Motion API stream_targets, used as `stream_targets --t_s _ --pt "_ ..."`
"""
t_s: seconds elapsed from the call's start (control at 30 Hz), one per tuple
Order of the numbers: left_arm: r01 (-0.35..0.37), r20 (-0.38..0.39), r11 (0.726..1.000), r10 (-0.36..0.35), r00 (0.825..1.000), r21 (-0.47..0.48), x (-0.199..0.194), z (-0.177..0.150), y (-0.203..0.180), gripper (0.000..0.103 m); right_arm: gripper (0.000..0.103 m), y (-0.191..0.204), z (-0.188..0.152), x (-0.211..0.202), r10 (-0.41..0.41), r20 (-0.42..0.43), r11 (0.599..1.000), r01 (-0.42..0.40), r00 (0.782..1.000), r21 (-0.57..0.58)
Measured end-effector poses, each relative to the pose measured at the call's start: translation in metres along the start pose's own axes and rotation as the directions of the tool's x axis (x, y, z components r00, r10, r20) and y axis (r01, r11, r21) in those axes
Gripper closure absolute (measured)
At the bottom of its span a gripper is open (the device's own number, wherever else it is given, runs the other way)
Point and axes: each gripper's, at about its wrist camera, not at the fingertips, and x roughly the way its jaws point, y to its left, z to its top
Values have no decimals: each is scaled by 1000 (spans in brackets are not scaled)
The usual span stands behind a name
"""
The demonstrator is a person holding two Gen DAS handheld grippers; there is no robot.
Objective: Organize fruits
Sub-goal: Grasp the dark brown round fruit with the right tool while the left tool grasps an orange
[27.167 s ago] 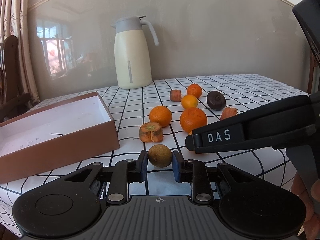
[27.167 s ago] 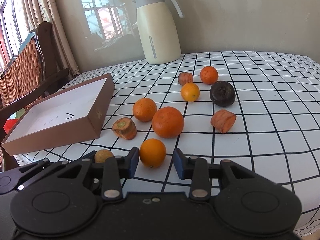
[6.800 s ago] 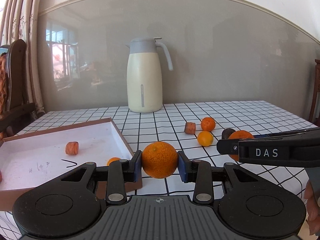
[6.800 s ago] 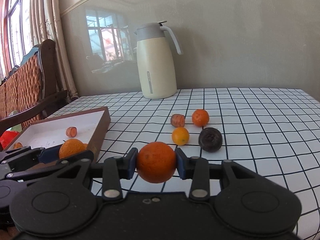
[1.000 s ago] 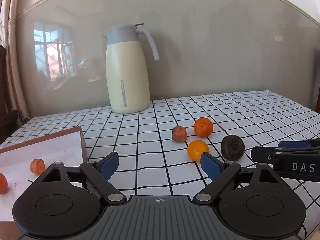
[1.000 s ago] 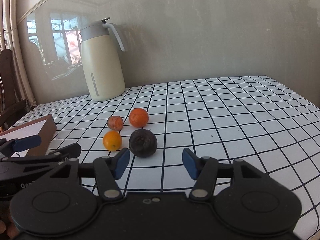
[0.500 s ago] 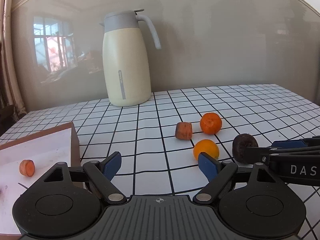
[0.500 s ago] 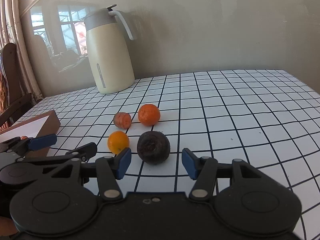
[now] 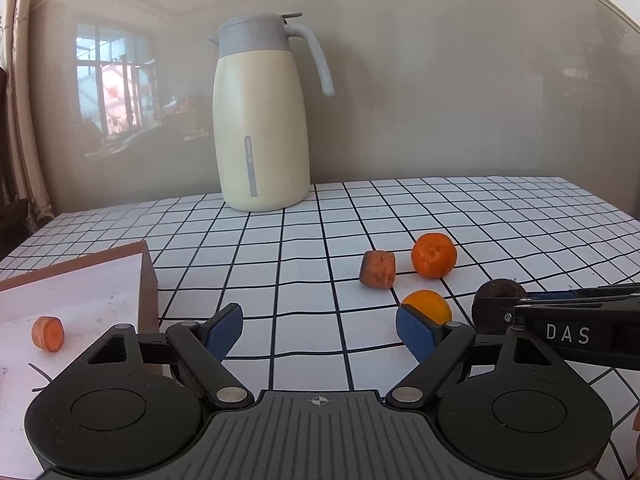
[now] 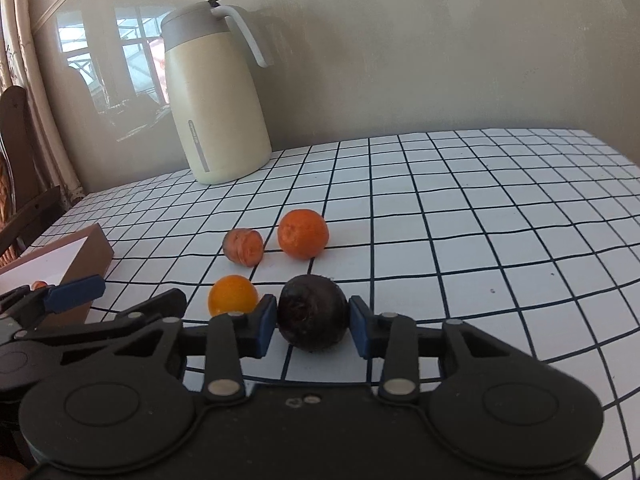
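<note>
My right gripper (image 10: pixel 312 330) has its blue pads closed against both sides of a dark purple-brown round fruit (image 10: pixel 312 312) that rests on the checked tablecloth. The same dark fruit (image 9: pixel 498 305) shows in the left wrist view behind the right gripper's fingers. My left gripper (image 9: pixel 319 330) is wide open and empty above the cloth; its right pad stands just in front of a small yellow-orange fruit (image 9: pixel 427 306), also seen in the right wrist view (image 10: pixel 233 295). An orange mandarin (image 10: pixel 303 234) and a carrot chunk (image 10: pixel 244 247) lie further back.
A brown box (image 9: pixel 149 280) with a white floor stands at the left and holds a carrot slice (image 9: pixel 48 333). A cream thermos jug (image 9: pixel 262 120) stands at the back of the table (image 9: pixel 520 216) against the wall. A wooden chair (image 10: pixel 16 184) is at far left.
Both grippers moved forward toward the fruit. The right gripper's jaws went from open around the dark fruit to closed against it. The left gripper stayed open.
</note>
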Motion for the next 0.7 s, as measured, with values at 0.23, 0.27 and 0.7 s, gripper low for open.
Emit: stream_targets --t_s 0.23,0.27,0.7 --pt "78 3 996 -78 997 34 1 1 -25 19 72 -21 -3 -13 -79 18 996 78 997 32" --pt "87 -2 996 -87 996 35 3 1 -29 19 72 -26 -4 -15 -86 20 996 86 996 38" --pt "181 -115 983 -185 976 -41 28 5 -46 48 69 -47 -6 -28 -105 28 992 102 994 80"
